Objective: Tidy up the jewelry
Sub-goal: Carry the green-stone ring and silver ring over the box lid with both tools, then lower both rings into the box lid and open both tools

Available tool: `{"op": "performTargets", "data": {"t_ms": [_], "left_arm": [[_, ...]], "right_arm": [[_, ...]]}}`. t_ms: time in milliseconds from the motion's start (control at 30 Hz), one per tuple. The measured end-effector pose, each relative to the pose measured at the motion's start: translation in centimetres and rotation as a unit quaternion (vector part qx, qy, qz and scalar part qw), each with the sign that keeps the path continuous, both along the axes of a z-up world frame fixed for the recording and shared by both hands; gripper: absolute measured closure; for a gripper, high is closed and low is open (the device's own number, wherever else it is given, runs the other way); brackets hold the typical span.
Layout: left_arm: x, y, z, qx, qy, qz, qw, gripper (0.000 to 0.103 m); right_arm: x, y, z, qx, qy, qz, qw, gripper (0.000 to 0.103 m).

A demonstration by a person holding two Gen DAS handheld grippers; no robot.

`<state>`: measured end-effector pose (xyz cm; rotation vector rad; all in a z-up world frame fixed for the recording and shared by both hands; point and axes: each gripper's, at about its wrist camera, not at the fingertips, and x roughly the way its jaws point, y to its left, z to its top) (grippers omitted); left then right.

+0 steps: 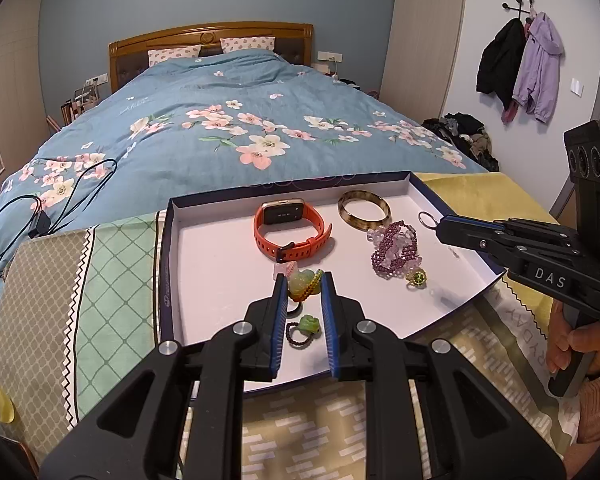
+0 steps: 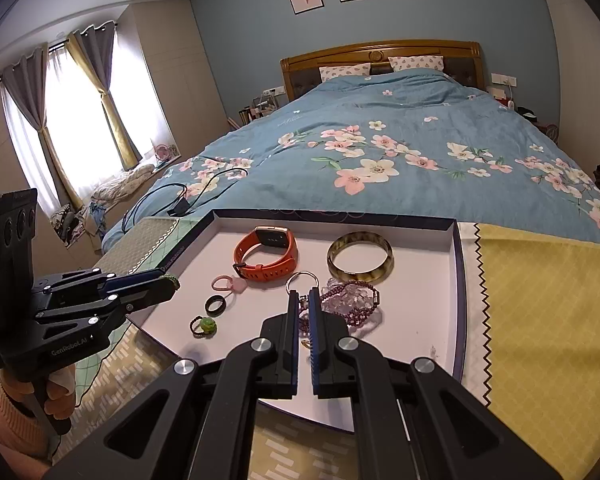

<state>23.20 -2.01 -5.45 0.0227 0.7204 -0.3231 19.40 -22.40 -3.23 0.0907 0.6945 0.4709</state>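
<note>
A green charm [image 1: 305, 282] on a braided cord is held between the narrowly parted jaws of the left tool [image 1: 304, 280], above the tray [image 1: 204, 264]. The right tool [image 2: 303, 294] is pinched nearly closed on a thin metal ring [image 2: 302, 280], just ahead of its tips. If either grip is loosened, the piece could be dropped onto the purple bead bracelet [image 2: 350, 300] or small rings [image 2: 214, 305] and tangled.

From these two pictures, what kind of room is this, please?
Most likely a home bedroom: a large bed with a floral quilt and wooden headboard, curtained window, and jackets hanging on wall hooks.
</note>
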Motion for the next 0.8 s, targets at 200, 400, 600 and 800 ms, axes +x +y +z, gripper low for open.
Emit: {"op": "performTargets", "data": {"t_ms": [200, 400, 600, 800], "left_arm": [[0.08, -0.03, -0.17, -0.001, 0.002, 0.000, 1.0000, 0.086], [0.12, -0.03, -0.20, -0.001, 0.002, 0.001, 1.0000, 0.086], [0.45, -0.07, -0.69, 0.001, 0.007, 0.005, 1.0000, 0.086], [0.80, -0.09, -1.04, 0.000, 0.013, 0.008, 0.9999, 0.086]], "right_arm": [[0.04, 0.03, -0.04, 0.000, 0.001, 0.000, 1.000, 0.100], [0.20, 0.00, -0.30, 0.001, 0.004, -0.001, 1.000, 0.100], [0.26, -0.02, -0.39, 0.000, 0.006, -0.003, 1.000, 0.100], [0.45, -0.15, -0.79, 0.000, 0.010, -0.004, 1.000, 0.100]]}}
